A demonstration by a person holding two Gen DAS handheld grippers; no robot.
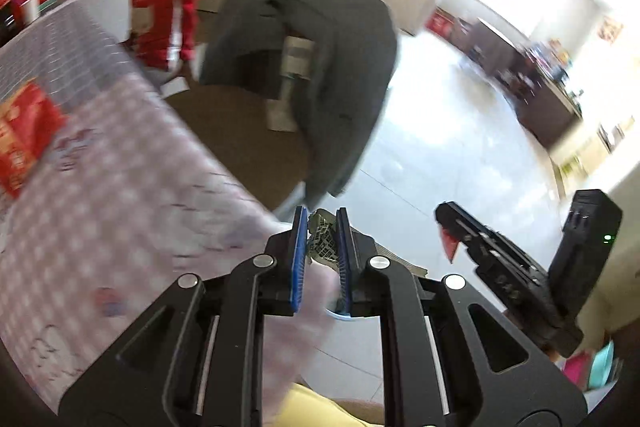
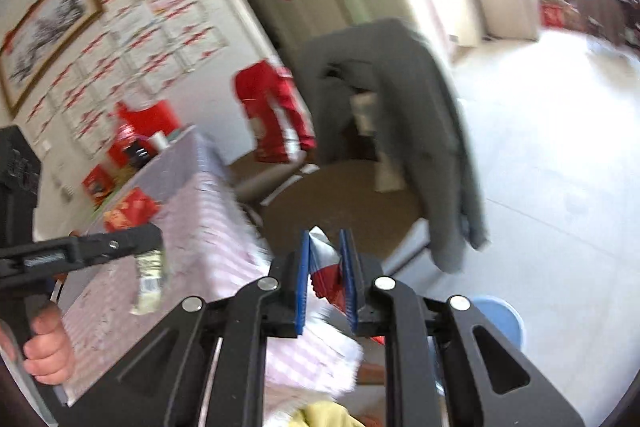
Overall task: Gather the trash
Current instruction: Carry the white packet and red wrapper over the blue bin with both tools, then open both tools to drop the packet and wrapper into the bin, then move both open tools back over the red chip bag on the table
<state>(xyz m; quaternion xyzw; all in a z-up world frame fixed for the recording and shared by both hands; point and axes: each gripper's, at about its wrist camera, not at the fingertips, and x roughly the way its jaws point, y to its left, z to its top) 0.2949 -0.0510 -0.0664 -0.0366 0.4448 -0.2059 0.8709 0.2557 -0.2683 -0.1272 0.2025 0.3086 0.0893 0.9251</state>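
My left gripper (image 1: pixel 322 227) is shut on a crumpled pale green wrapper (image 1: pixel 322 241), held over the table corner. It also shows in the right wrist view, where the left gripper (image 2: pixel 154 239) hangs the wrapper (image 2: pixel 150 279) above the tablecloth. My right gripper (image 2: pixel 326 255) is shut on a red, white and silver wrapper (image 2: pixel 326 267), past the table edge. In the left wrist view the right gripper (image 1: pixel 448 231) holds the red wrapper (image 1: pixel 451 246) to the right. Both views are motion-blurred.
A table with a pink checked cloth (image 1: pixel 120 187) carries red packets (image 1: pixel 24 131). A round brown chair seat (image 1: pixel 248 139) with a grey jacket (image 1: pixel 320 67) over its back stands beyond. A blue stool (image 2: pixel 500 315) is low right. White tiled floor (image 1: pixel 440 147) spreads to the right.
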